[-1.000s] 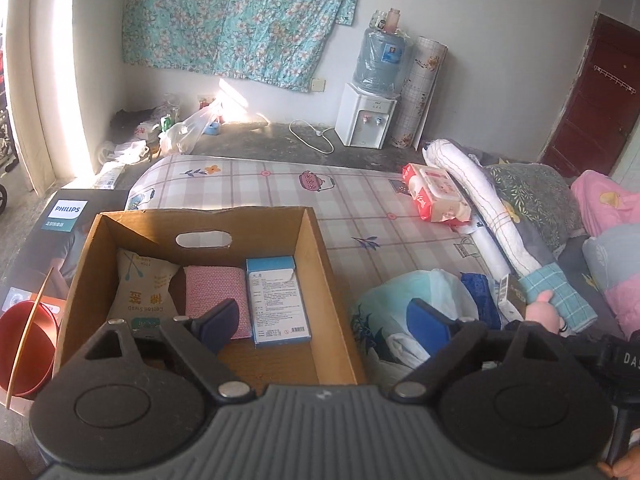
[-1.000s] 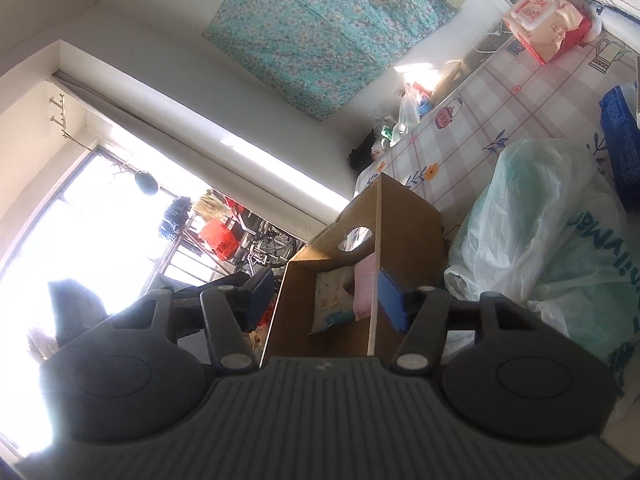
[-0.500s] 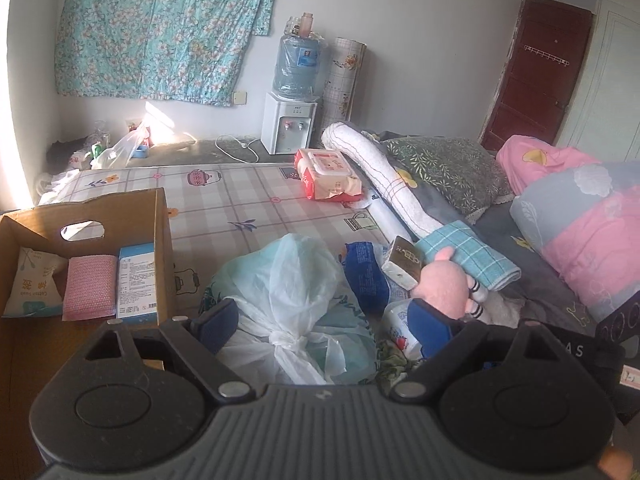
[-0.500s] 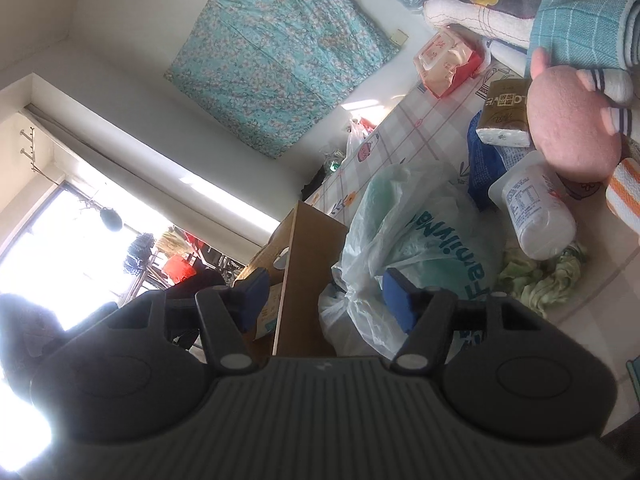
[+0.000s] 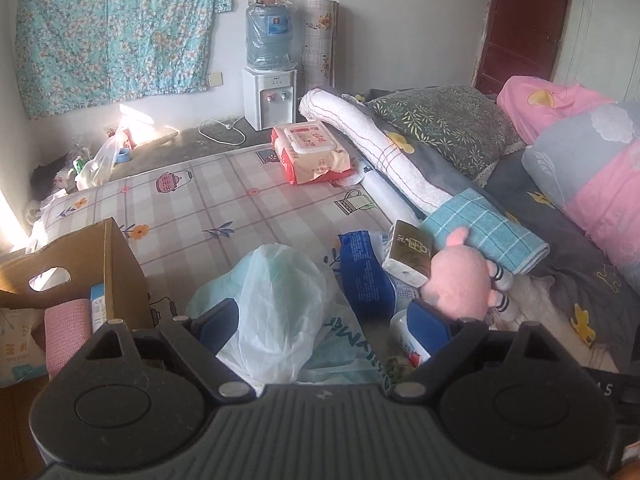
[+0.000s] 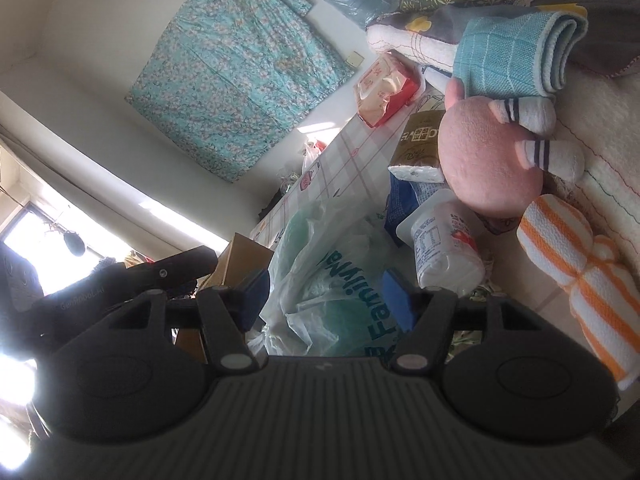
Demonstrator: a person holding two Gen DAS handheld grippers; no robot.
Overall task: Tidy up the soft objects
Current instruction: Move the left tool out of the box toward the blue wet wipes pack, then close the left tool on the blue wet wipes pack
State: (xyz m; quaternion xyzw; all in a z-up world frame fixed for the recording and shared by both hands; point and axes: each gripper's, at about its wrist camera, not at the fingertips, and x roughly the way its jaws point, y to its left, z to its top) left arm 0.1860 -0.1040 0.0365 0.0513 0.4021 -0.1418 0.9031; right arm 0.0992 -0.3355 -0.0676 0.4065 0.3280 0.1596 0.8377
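A tied white-green plastic bag [image 5: 276, 300] lies on the checked mat, right of the cardboard box [image 5: 108, 276]. My left gripper [image 5: 324, 320] is open and empty, its jaws either side of the bag, just above it. My right gripper [image 6: 324, 296] is open and empty over the same bag [image 6: 332, 264]. A pink plush toy [image 5: 460, 284] lies right of the bag, with a blue packet [image 5: 364, 276], a brown tissue pack [image 5: 408, 252] and a rolled teal towel [image 5: 484, 228]. The right wrist view also shows the plush [image 6: 488, 160], a white bottle [image 6: 444, 244] and an orange-striped towel [image 6: 580, 276].
The box holds a pink cloth [image 5: 66, 332], a blue-white carton [image 5: 97, 312] and a tissue pack [image 5: 18, 344]. A red wipes pack [image 5: 312, 152] lies further back on the mat. Pillows and bedding [image 5: 560, 160] fill the right. A water dispenser [image 5: 269, 68] stands by the wall.
Both grippers have swung right, away from the cardboard box and toward the pile of soft things. The bag now sits between the jaws of both. Both stay open.
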